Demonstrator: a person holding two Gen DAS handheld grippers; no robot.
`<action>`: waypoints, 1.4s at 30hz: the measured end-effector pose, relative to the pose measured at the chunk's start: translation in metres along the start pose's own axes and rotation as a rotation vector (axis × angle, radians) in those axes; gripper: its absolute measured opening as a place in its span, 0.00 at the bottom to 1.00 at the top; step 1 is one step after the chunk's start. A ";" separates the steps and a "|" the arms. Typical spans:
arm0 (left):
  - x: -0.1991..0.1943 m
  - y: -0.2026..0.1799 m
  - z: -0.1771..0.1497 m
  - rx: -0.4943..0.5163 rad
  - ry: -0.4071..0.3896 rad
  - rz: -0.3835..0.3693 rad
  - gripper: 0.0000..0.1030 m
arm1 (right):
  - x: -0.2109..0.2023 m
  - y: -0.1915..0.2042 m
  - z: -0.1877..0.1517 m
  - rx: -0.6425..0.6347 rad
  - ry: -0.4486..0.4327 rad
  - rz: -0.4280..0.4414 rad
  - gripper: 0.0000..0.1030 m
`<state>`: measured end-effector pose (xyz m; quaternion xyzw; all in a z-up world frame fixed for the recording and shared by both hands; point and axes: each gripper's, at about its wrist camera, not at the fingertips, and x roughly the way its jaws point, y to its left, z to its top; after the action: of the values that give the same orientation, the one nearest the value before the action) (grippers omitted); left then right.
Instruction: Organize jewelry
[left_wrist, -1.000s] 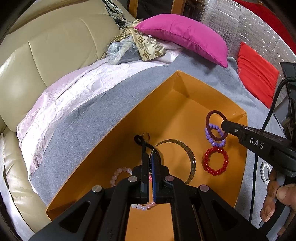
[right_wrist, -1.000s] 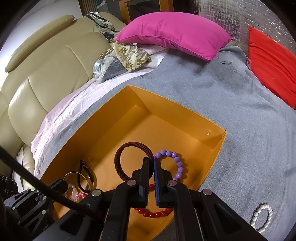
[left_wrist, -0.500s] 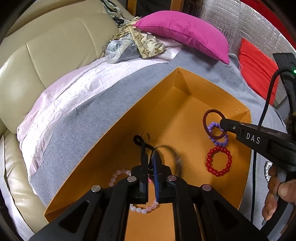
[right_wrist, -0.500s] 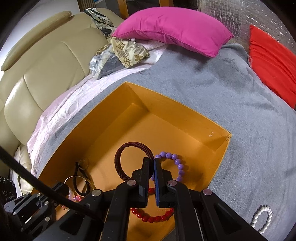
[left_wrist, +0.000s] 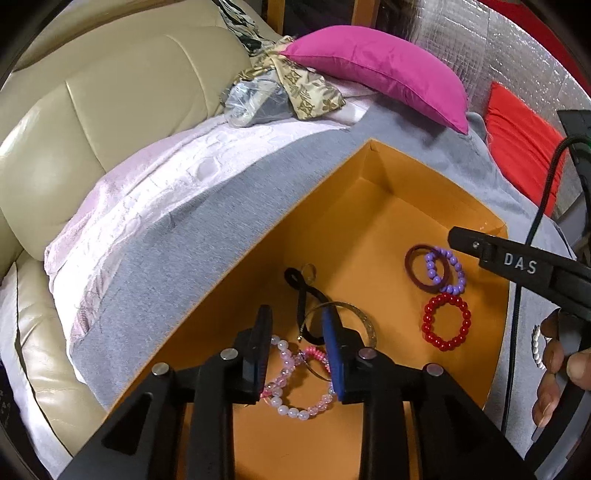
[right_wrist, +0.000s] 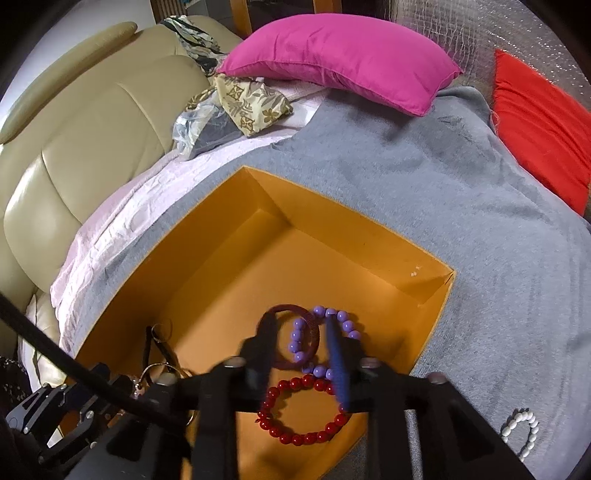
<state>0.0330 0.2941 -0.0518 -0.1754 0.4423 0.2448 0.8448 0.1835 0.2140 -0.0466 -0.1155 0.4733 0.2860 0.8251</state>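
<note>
Looking along my right gripper (right_wrist: 301, 354), I see its fingers spread and holding nothing above the orange box (right_wrist: 354, 236), where the maroon ring (right_wrist: 295, 338) and purple bracelet (right_wrist: 325, 339) lie overlapped. The white bead bracelet (right_wrist: 519, 430) lies outside, on the grey blanket (right_wrist: 480, 206) off to this gripper's right, so I judge it mine to fetch. My left gripper (left_wrist: 297, 350), also spread and empty, hovers over the pink bracelet (left_wrist: 295, 384), farther away.

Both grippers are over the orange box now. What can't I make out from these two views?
- Right gripper: fingers motion-blurred, right wrist view.
- Pink bead bracelet: partly behind left gripper, left wrist view.
- White bead bracelet: cut by the lens edge, outside the orange box.
</note>
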 end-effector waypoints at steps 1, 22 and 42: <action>-0.001 0.001 0.000 -0.001 -0.003 0.001 0.29 | -0.002 -0.001 0.001 0.004 -0.004 0.001 0.37; -0.068 -0.005 -0.037 0.005 -0.099 0.051 0.76 | -0.120 -0.024 -0.088 -0.020 -0.195 0.014 0.87; -0.096 -0.031 -0.061 0.077 -0.115 0.008 0.76 | -0.161 -0.034 -0.146 0.002 -0.215 0.010 0.96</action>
<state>-0.0360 0.2127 -0.0029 -0.1267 0.4030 0.2409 0.8738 0.0362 0.0609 0.0099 -0.0808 0.3829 0.3004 0.8698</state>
